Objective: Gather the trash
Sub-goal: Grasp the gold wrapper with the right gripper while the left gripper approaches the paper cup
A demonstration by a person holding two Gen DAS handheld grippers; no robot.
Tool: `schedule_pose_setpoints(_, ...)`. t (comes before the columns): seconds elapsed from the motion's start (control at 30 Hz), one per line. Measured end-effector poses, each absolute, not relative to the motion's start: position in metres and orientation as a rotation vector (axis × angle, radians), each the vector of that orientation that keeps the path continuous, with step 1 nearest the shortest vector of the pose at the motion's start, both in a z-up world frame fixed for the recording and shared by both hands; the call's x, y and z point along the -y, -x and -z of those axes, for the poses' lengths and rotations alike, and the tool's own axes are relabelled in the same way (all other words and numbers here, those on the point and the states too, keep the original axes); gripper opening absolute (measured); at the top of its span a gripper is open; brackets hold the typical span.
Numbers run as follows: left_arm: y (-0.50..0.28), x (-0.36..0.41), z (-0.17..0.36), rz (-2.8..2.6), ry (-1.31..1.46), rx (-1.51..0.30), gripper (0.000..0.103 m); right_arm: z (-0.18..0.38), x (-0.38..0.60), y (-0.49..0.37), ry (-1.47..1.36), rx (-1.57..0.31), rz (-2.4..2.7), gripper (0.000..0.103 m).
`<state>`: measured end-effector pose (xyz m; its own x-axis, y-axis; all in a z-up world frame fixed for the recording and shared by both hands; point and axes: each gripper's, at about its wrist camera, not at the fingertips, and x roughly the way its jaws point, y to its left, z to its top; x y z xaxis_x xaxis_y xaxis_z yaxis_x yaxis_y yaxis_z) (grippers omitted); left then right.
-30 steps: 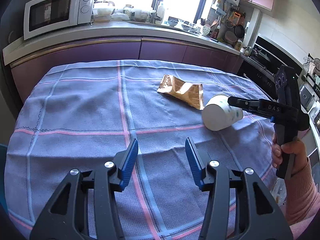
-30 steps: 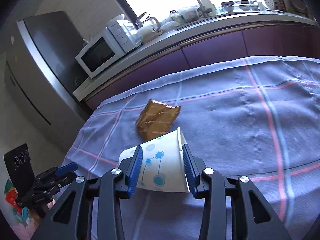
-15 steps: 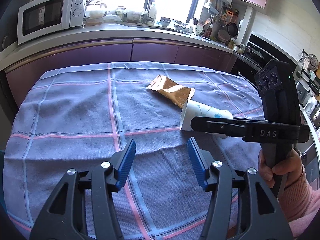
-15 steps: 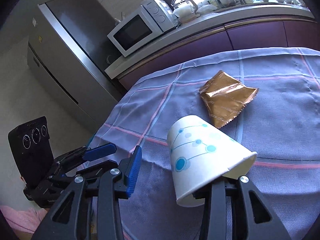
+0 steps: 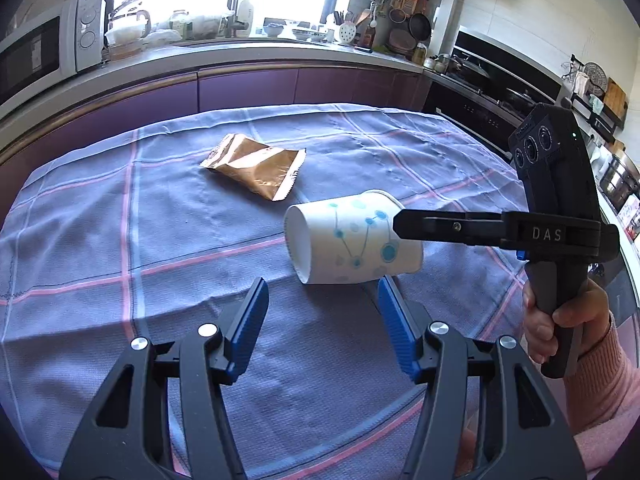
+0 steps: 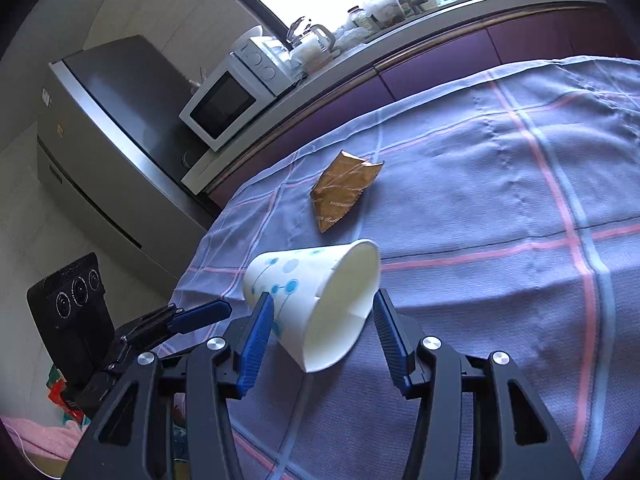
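Right gripper [image 6: 320,320]: jaws opening, paper cup [image 6: 316,304] loose between them. Left gripper [image 5: 320,320]: spread, empty. Risk: unheld cup rolls off tablecloth [image 5: 120,240].

Right gripper [image 6: 320,328] opening; paper cup [image 6: 316,300] between fingers [image 6: 256,336].

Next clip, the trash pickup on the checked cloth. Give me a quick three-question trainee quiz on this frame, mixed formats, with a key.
1. True or false: the paper cup stands upright on the cloth.
2. Which item lies farther from both grippers? A) cup B) brown wrapper C) spoon
3. Fill in: the cup sits between the fingers of the ____ gripper, whose jaws are opening.

Key: 1 false, it is tipped on its side. 2 B. 3 right; the left gripper has nothing between its fingers.
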<state>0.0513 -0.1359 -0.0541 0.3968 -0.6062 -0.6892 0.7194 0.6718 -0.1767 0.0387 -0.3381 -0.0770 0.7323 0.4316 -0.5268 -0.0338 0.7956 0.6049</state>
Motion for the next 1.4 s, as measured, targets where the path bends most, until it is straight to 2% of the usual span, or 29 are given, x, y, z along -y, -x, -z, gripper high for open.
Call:
schedule_pose_setpoints(0.1,-0.044,0.147,0.056,0.852,-0.180,-0.806,0.058,0.078,0.349,-0.037,-0.634,-0.687,-0.252,0.050)
schedule_pose_setpoints(0.2,-0.037,0.159,0.056,0.823,-0.211,-0.788,0.069,0.079,0.354,-0.037,-0.649,-0.667,-0.249,0.048)
schedule_pose_setpoints(0.27,-0.033,0.163,0.056,0.821,-0.225,-0.780,0.069,0.080,0.352,-0.039,-0.646,-0.666,-0.259,0.040)
schedule_pose_setpoints(0.3,-0.032,0.164,0.056,0.815,-0.234,-0.775,0.069,0.079,0.349,-0.041,-0.641,-0.670,-0.267,0.028)
schedule_pose_setpoints(0.33,-0.031,0.165,0.056,0.812,-0.241,-0.774,0.069,0.079,0.345,-0.044,-0.635,-0.673,-0.281,0.021)
schedule_pose_setpoints(0.53,-0.038,0.152,0.059,0.771,-0.210,-0.797,0.069,0.077,0.326,-0.056,-0.642,-0.661,-0.348,0.006)
schedule_pose_setpoints(0.7,-0.046,0.127,0.057,0.717,-0.166,-0.805,0.072,0.080,0.302,-0.074,-0.707,-0.660,-0.408,0.004)
schedule_pose_setpoints(0.8,-0.051,0.115,0.057,0.655,-0.157,-0.804,0.083,0.084,0.279,-0.086,-0.728,-0.680,-0.441,0.004)
schedule_pose_setpoints(1.17,-0.070,0.098,0.068,0.495,-0.198,-0.804,0.082,0.081,0.248,-0.105,-0.724,-0.725,-0.520,0.004)
schedule_pose_setpoints(1.2,-0.072,0.097,0.070,0.494,-0.192,-0.813,0.079,0.081,0.247,-0.105,-0.721,-0.728,-0.520,0.005)
schedule_pose_setpoints(1.27,-0.074,0.096,0.072,0.498,-0.178,-0.813,0.079,0.081,0.248,-0.105,-0.708,-0.742,-0.522,0.009)
schedule_pose_setpoints(1.33,-0.074,0.094,0.070,0.500,-0.177,-0.797,0.079,0.078,0.251,-0.105,-0.673,-0.741,-0.502,0.018)
schedule_pose_setpoints(1.4,-0.073,0.092,0.067,0.497,-0.174,-0.787,0.078,0.072,0.257,-0.104,-0.637,-0.723,-0.461,0.021)
